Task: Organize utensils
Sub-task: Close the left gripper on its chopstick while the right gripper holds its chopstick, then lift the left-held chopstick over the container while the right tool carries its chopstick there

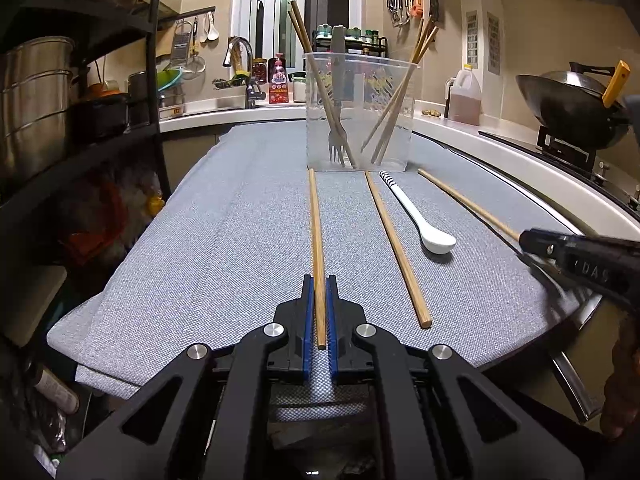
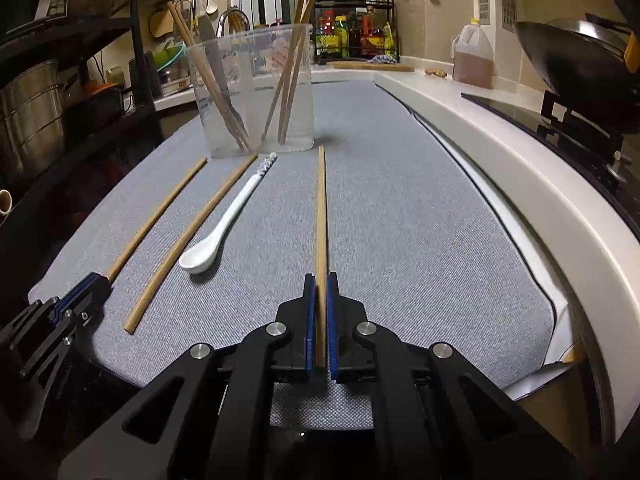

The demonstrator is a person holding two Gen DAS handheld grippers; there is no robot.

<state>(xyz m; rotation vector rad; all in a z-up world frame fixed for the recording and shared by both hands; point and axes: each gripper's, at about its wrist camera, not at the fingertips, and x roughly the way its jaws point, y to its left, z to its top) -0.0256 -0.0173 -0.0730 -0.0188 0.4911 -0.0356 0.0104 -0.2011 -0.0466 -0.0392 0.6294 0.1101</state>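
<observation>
- Clear plastic tub (image 1: 358, 120) stands at the far end of the grey woven mat (image 1: 200, 220); already holds several wooden chopsticks and a metal fork (image 1: 337, 136), so the task looks partly done.
- Left gripper (image 1: 320, 312) is clamped on the near end of the leftmost wooden chopstick (image 1: 315, 220); the stick lies along the mat, its far tip just short of the tub.
- Right gripper (image 2: 320, 320) is clamped on the near end of the rightmost wooden chopstick (image 2: 321, 208), also lying flat on the mat, pointing at the tub.
- Neither gripped stick looks lifted yet.
- Still loose between them: a third wooden chopstick (image 1: 396, 248) and a white ceramic spoon with striped handle end (image 1: 420, 216), side by side, not touching as far as I can tell.
- Left to do, judging by this: two held sticks into the tub, then the loose chopstick and spoon. Roughly halfway.
</observation>
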